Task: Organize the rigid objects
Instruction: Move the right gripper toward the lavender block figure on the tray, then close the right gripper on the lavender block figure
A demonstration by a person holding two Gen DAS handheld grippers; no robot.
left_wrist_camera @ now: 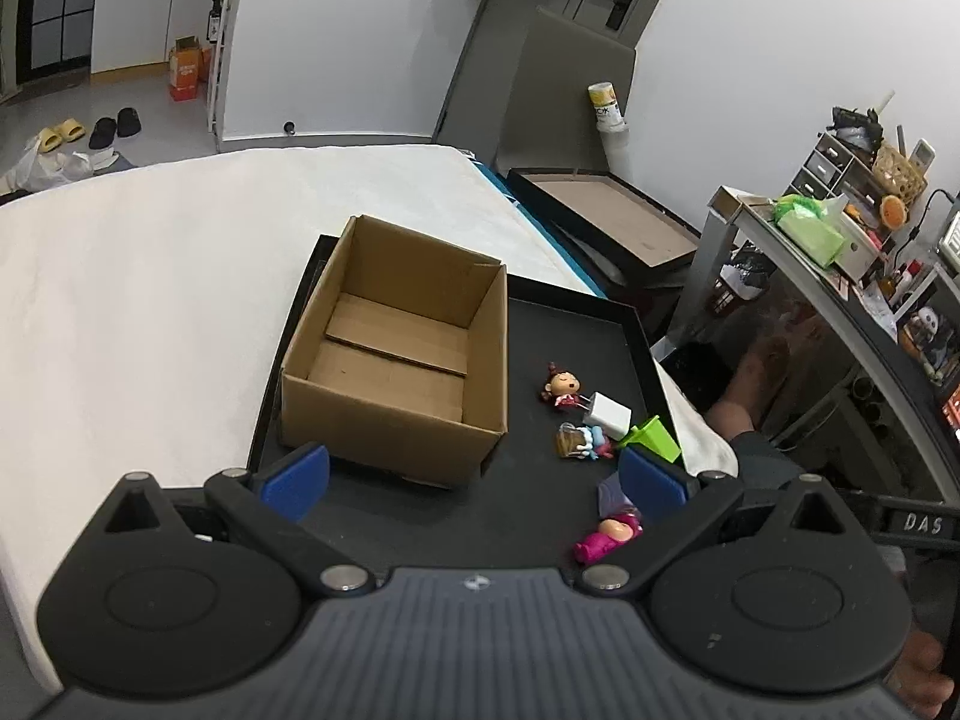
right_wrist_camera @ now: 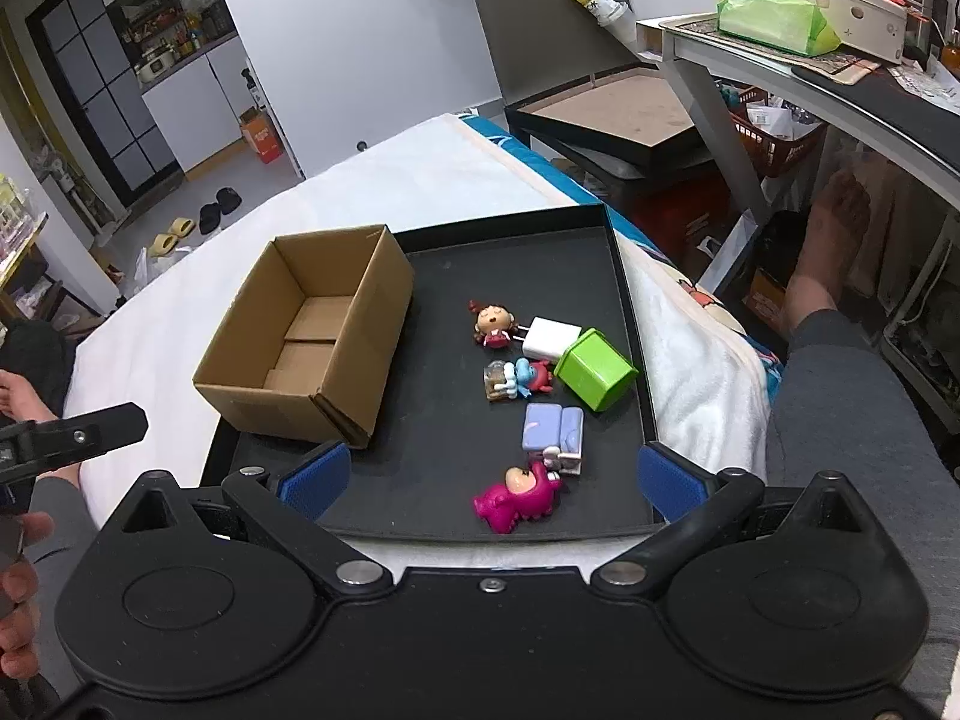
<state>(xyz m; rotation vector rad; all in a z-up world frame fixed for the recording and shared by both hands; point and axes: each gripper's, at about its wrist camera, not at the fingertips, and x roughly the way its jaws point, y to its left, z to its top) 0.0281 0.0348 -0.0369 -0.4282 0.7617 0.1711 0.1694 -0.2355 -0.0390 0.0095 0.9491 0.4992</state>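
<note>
An empty cardboard box stands on the left of a black tray. To its right lie small toys: a brown-haired doll, a white charger, a green cube bin, a blue-and-red figure, a lilac block and a magenta figure. My right gripper is open near the tray's front edge, just in front of the magenta figure. My left gripper is open in front of the box.
The tray rests on a white-covered bed. A second dark tray and a desk crowded with items stand at the right. A person's leg is beside the bed's right edge. The left gripper's handle shows at the left.
</note>
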